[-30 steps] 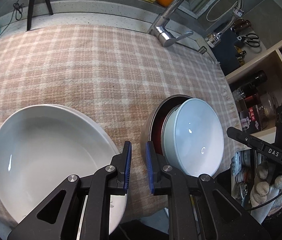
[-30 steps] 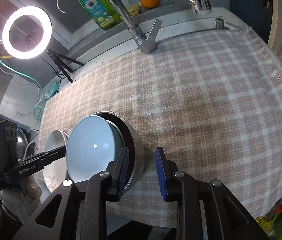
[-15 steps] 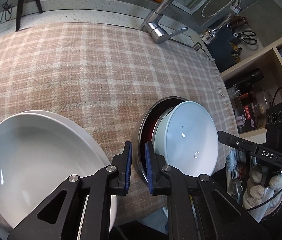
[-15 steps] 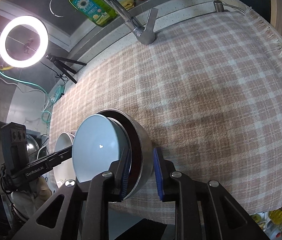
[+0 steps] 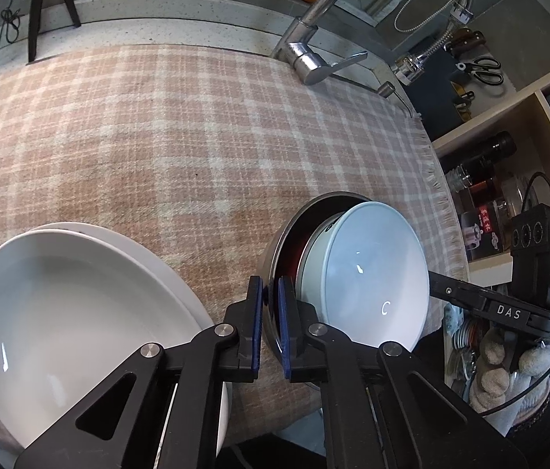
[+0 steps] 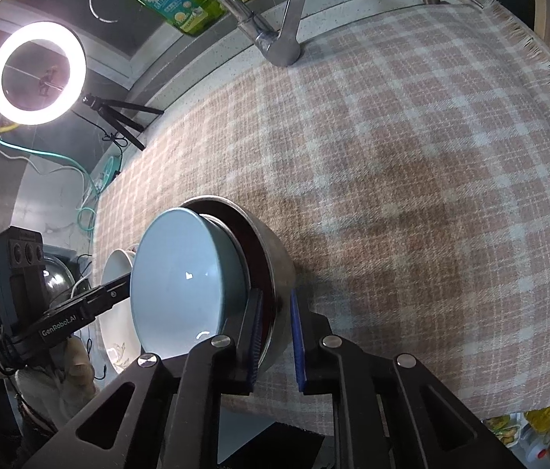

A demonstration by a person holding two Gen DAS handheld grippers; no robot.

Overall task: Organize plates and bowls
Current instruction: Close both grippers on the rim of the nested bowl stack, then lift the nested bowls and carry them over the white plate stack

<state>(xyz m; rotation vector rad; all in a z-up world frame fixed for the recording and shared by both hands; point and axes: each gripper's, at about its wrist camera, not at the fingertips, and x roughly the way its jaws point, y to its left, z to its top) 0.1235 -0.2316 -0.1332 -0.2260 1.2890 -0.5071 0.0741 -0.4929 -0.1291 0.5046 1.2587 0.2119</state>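
- Left wrist view: my left gripper [image 5: 270, 322] had just been closing, and its blue pads clamped the near rim of the steel bowl [image 5: 275, 250] at about 5 o'clock.
- A pale blue bowl [image 5: 376, 273] sat nested and tilted inside it, on the plaid cloth [image 5: 197, 136].
- Stacked white plates [image 5: 72, 312] lay at 8 o'clock, just beside the gripper.
- Right wrist view: my right gripper [image 6: 275, 336] had also been closing; its pads straddled the same steel bowl's [image 6: 279, 269] wall and appeared to pinch it.
- The blue bowl [image 6: 185, 281] leaned towards 9 o'clock, with the white plates [image 6: 115, 305] beyond it.
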